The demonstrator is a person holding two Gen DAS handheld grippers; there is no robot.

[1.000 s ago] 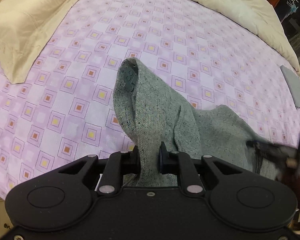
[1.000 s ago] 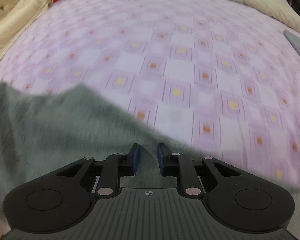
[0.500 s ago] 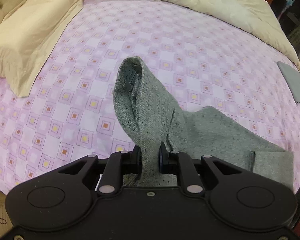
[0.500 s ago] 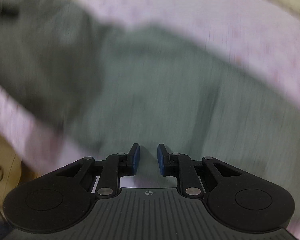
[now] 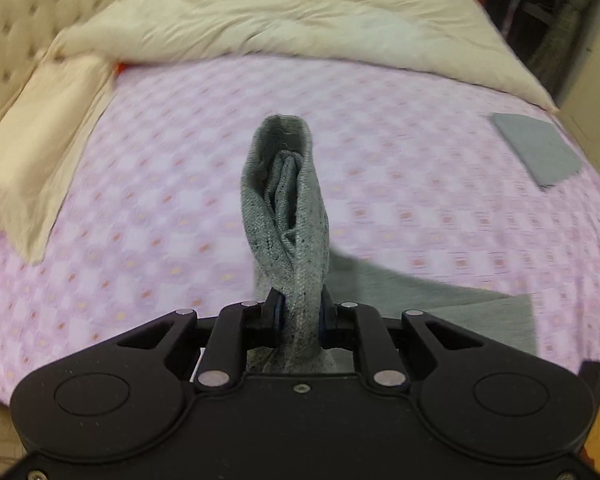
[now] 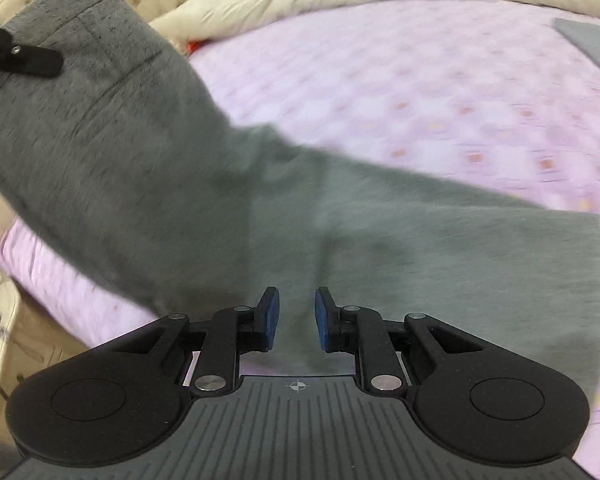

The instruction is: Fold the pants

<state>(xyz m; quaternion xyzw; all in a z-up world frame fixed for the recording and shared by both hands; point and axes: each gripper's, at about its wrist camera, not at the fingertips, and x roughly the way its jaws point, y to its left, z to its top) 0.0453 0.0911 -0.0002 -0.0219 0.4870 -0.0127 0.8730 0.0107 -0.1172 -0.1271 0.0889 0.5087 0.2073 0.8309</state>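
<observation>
Left wrist view: the left gripper (image 5: 299, 312) is clenched on a bunched end of the grey speckled knit pants (image 5: 286, 216), lifted off the pink checked bedsheet (image 5: 160, 184) while the rest trails flat to the right. Right wrist view: the right gripper (image 6: 297, 318) hangs released above the pants' flat part (image 6: 420, 248) with nothing between its blue pads (image 6: 271, 316); the fold looks only begun, the raised end not yet laid over.

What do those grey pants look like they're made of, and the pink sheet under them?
The pants look like a soft, matte heathered knit, perhaps sweatshirt fleece: dark flecks speckle the grey, and it drapes limply from the left gripper. The sheet looks like thin printed cotton or a blend, matte, with a flat pattern of small squares; blur hides the weave.
</observation>
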